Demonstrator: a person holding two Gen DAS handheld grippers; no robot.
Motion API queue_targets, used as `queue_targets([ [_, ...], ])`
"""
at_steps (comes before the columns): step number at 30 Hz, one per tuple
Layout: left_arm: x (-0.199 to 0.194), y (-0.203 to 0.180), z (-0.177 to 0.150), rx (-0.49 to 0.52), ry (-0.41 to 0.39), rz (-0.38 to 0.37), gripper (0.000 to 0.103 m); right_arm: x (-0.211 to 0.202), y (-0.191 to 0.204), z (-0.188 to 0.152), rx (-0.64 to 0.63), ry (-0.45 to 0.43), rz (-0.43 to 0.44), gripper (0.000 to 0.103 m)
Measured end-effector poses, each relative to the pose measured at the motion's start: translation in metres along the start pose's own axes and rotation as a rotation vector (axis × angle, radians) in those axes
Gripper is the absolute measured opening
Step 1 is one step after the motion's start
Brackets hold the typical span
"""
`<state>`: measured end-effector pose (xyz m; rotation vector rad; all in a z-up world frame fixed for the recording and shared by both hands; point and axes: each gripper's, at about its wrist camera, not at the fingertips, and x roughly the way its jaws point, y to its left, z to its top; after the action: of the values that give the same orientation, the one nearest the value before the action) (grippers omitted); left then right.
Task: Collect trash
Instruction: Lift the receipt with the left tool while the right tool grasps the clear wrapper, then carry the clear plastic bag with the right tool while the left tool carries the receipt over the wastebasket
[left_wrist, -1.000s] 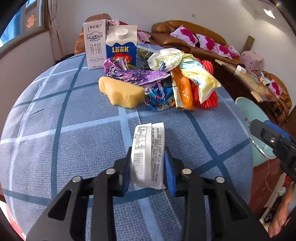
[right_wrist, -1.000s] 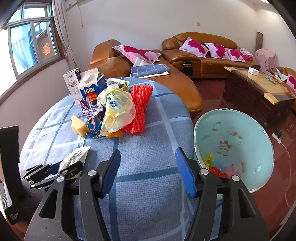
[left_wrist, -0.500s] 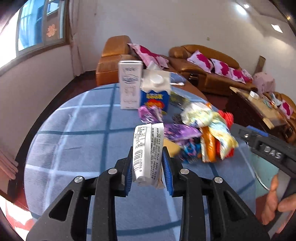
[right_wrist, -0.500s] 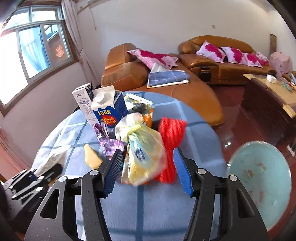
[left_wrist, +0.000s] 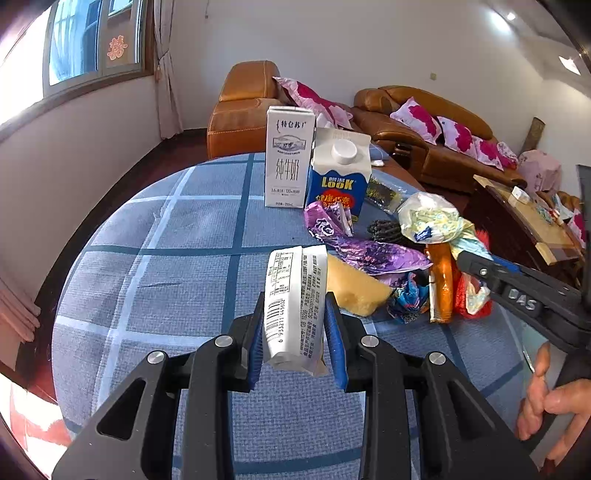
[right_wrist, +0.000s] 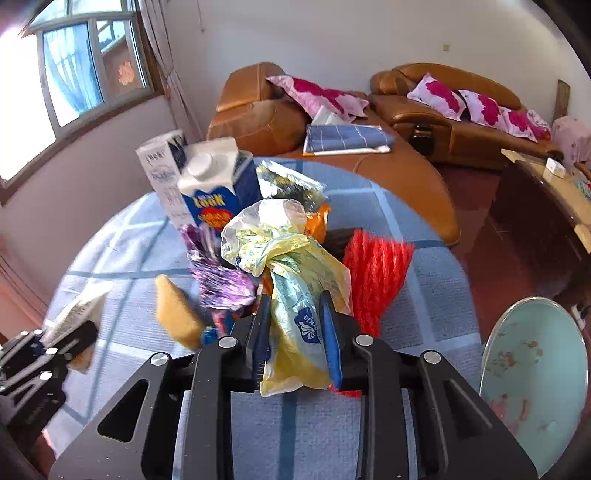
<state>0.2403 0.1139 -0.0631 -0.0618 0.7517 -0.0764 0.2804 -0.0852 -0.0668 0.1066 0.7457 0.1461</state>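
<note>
- Jaws of the right gripper (right_wrist: 295, 332) pinch the yellow plastic bag (right_wrist: 291, 295) atop the trash pile on the desk (left_wrist: 166, 266); jaws of the left gripper (left_wrist: 295, 332) clamp a white wrapper (left_wrist: 295, 306).
- Both picks look made; next, each load likely needs carrying over to the basin.
- Only the right view shows that teal basin (right_wrist: 532, 387), beside the desk.
</note>
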Motion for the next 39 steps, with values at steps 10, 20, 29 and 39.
queue_targets([
  [10, -0.021, -0.023, -0.003, 0.021, -0.033, -0.043, 0.03, -0.076, -0.008, -0.018, 0.05, -0.128, -0.009, 0.027],
  [20, -0.035, -0.059, -0.013, 0.092, -0.039, -0.07, 0.03, -0.099, -0.037, -0.048, 0.114, -0.117, -0.057, 0.027],
  [29, -0.047, -0.088, -0.02, 0.148, -0.048, -0.081, 0.03, -0.119, -0.052, -0.066, 0.145, -0.125, -0.068, 0.027],
  [39, -0.059, -0.111, -0.024, 0.186, -0.059, -0.087, 0.03, -0.139, -0.068, -0.078, 0.177, -0.152, -0.102, 0.027],
])
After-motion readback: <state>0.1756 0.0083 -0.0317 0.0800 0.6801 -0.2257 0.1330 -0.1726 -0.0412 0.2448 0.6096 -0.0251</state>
